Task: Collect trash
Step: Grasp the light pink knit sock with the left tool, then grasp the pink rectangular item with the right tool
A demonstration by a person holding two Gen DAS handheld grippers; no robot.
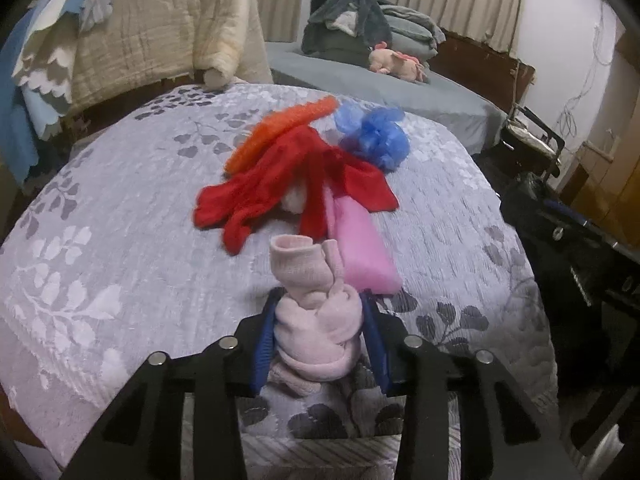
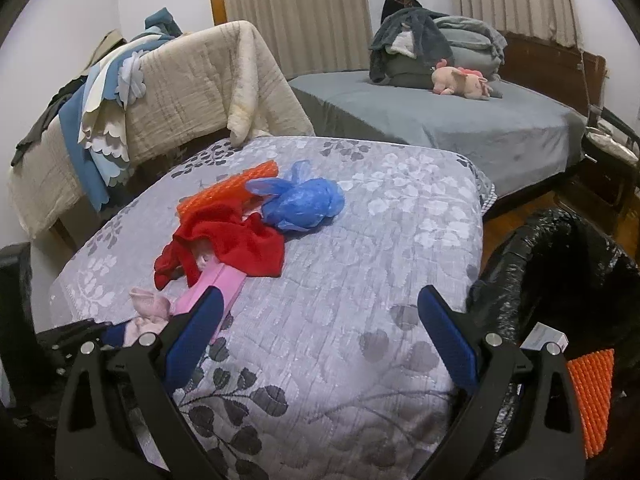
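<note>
While the pale pink sock (image 1: pixel 316 312) is being squeezed between the blue pads of the left tool (image 1: pixel 320 332), partly closed, the bundle should be lifted clear and carried whole toward the black-lined bin (image 2: pixel 560 248) beside the wide-open, empty right tool (image 2: pixel 320 320).

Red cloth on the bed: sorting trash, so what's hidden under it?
Under the red cloth, a pink flat item and something pale poke out; the rest is covered.

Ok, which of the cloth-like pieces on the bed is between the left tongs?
The pale pink bundled sock, nearest the bed's edge, pinched between the left tongs. The red cloth and blue bag lie farther back, untouched.
</note>
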